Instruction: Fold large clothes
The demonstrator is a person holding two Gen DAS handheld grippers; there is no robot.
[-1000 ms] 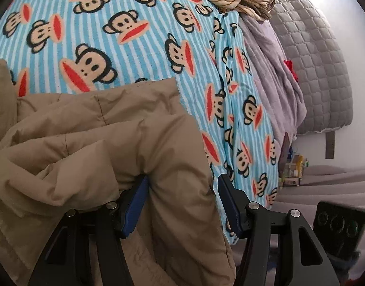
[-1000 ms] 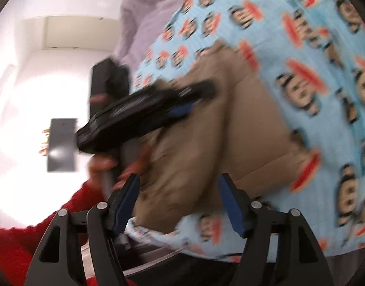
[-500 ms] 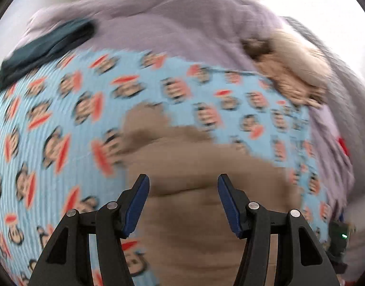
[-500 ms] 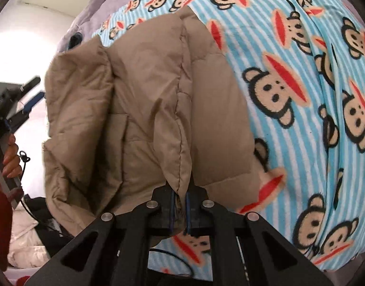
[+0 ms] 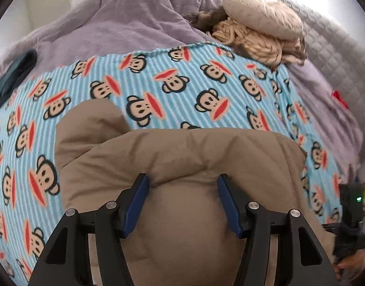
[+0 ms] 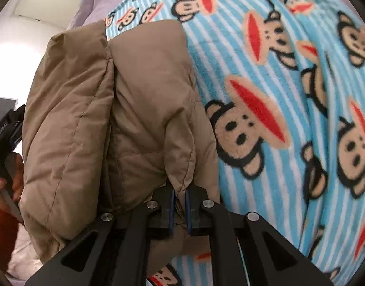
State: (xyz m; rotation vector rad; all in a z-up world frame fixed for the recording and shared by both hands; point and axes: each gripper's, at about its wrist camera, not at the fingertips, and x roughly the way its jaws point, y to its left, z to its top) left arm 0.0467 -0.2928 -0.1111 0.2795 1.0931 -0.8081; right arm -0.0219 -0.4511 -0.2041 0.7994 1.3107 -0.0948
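We see the left wrist view looking down along its open jaws, close over the tan jacket (image 5: 182, 162), facing across the monkey-print blanket (image 5: 173, 83) toward the grey bedding. The right wrist view sits closer, pressed up to the jacket (image 6: 125, 109). Both views share the jacket and blanket (image 6: 289, 95).

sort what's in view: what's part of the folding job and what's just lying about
In the job:
- tan jacket
- right hand-held gripper, shut on a jacket fold
- left hand-held gripper, open over the jacket

Lying about:
- monkey blanket
- purple duvet
- cream knit
- dark cloth
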